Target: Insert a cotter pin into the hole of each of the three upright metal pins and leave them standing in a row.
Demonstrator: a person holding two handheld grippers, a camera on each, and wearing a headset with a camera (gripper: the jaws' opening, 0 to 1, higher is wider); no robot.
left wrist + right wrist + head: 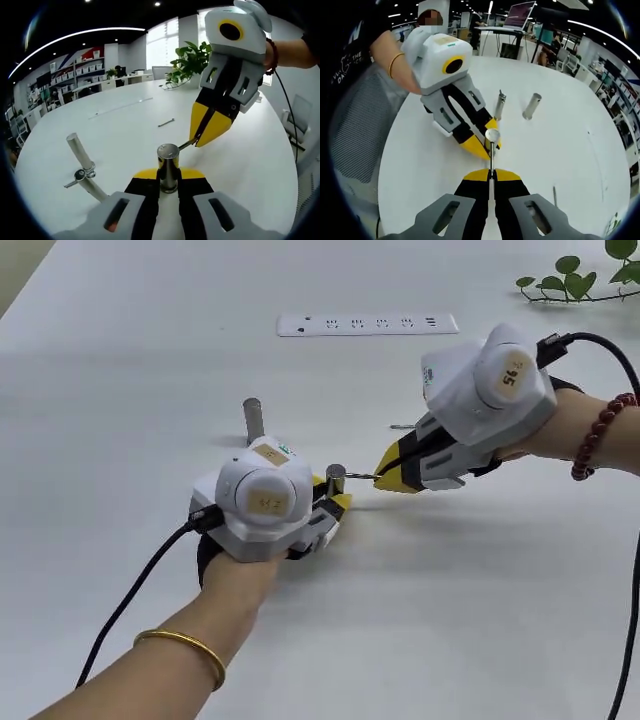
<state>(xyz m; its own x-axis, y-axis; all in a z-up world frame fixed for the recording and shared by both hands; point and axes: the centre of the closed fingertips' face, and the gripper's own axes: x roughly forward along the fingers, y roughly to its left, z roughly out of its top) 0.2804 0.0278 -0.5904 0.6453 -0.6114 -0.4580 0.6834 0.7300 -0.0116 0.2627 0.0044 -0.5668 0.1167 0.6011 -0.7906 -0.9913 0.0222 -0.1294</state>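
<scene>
Two handheld grippers are meeting at the centre of the head view, above a white table (120, 390). The left gripper (336, 502), just below centre, is clamping its yellow-tipped fingers on an upright metal pin (335, 477). The right gripper (386, 476), reaching in from the right, is pinching a thin cotter pin (362, 477) between closed fingers. The cotter pin's tip is reaching the metal pin's side just below its top. Whether it is entering the hole is unclear. A plain pin (79, 149) and a pinned one (92, 186) are standing at lower left of the left gripper view. A loose cotter pin (402, 427) is lying on the table right of centre.
</scene>
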